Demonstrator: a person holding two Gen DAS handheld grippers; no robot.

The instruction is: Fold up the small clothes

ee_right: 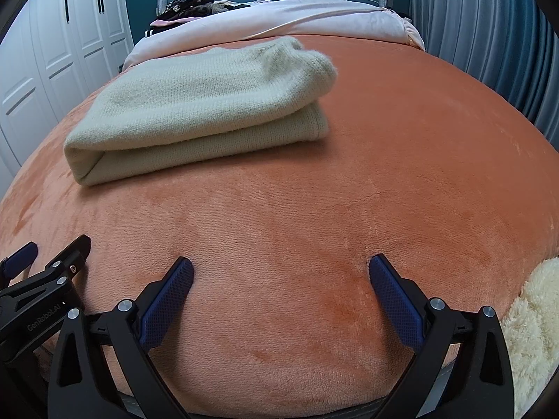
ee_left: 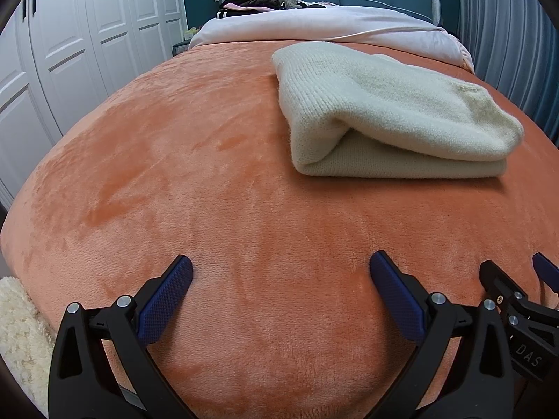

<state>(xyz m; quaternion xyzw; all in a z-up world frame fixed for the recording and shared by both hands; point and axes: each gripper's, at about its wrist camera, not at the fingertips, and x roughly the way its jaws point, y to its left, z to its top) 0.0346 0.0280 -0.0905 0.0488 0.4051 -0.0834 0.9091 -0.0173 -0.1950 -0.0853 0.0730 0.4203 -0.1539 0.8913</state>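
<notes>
Cream knit sweater [ee_left: 384,111], orange blanket [ee_left: 209,192], blue-padded black fingers [ee_left: 167,300]

An orange plush blanket [ee_left: 209,174] covers the bed; a folded cream knit sweater [ee_left: 384,115] lies on it, a pink duvet [ee_left: 314,24] beyond.

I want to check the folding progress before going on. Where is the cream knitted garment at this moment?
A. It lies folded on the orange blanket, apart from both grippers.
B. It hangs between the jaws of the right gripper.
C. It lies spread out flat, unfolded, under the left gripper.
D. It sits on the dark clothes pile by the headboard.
A: the cream knitted garment rests folded in layers on the orange blanket, while the right gripper and the left gripper stand open and empty, nearer the camera.
</notes>
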